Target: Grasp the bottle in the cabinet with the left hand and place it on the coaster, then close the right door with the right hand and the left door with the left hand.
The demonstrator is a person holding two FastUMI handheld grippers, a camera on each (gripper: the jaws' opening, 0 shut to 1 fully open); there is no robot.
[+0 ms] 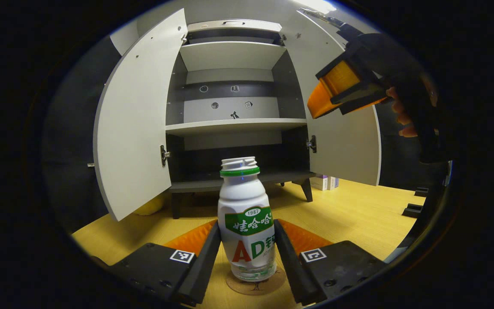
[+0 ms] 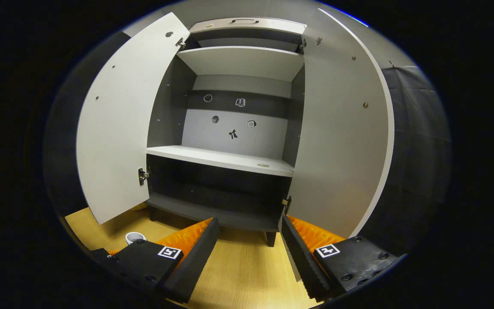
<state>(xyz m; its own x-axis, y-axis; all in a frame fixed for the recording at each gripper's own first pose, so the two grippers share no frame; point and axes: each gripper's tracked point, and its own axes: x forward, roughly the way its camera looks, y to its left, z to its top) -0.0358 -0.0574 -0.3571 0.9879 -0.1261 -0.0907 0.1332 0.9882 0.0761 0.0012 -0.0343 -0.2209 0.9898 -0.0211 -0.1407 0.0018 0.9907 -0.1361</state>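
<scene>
The bottle (image 1: 247, 219) stands upright on the round coaster (image 1: 255, 285) on the wooden table (image 1: 350, 214). The left gripper (image 1: 247, 253) has a finger on each side of the bottle, touching it. The right gripper (image 2: 250, 253) is open wide and holds nothing, facing the cabinet (image 2: 230, 159), whose left door (image 2: 118, 124) and right door (image 2: 341, 133) are both open

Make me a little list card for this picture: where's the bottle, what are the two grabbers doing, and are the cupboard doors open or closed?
bottle: white plastic bottle with green label, upright on the round brown coaster
left gripper: fingers on either side of the bottle, close to it; contact unclear
right gripper: open, holding nothing, facing the cabinet
left door: grey cabinet door, open
right door: grey cabinet door, open
surface: yellow wooden table
done so far: bottle on coaster; doors not yet closed
</scene>
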